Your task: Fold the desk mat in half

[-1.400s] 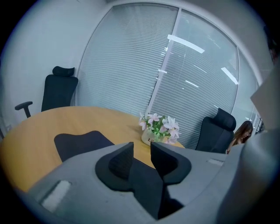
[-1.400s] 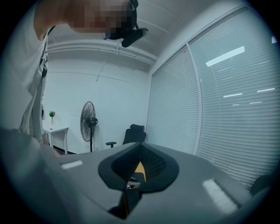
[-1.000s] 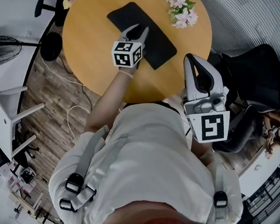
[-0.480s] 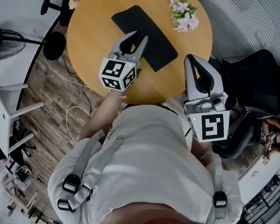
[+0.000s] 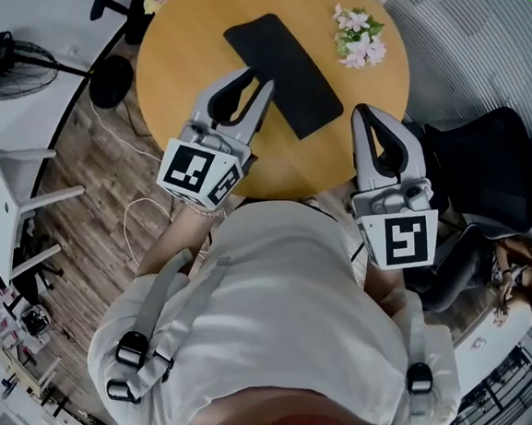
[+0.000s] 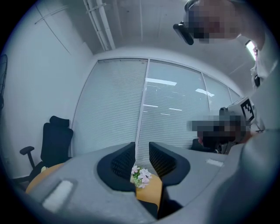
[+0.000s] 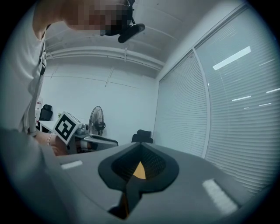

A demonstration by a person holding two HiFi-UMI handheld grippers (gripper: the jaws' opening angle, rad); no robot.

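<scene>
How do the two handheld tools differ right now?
The left tool has jaws slightly apart, just closing a little; the right tool has its tips together. In the head view the left tool's tips show against the edge of the black mat; the right tool's beside its corner, over bare table. Both hold nothing.

Matt black mat (image 5: 283, 74), smooth wooden table (image 5: 179, 61)

Desk mat (image 5: 283, 74) lying on table (image 5: 180, 88), approx. mid-surface, running diag. from far-left twd near-right edge. Flowers (image 5: 359, 37) sitting nr far-right edge, apart from mat. Fan (image 5: 10, 69) standing left of table, office chair (image 5: 492, 162) sitting right of it.
</scene>
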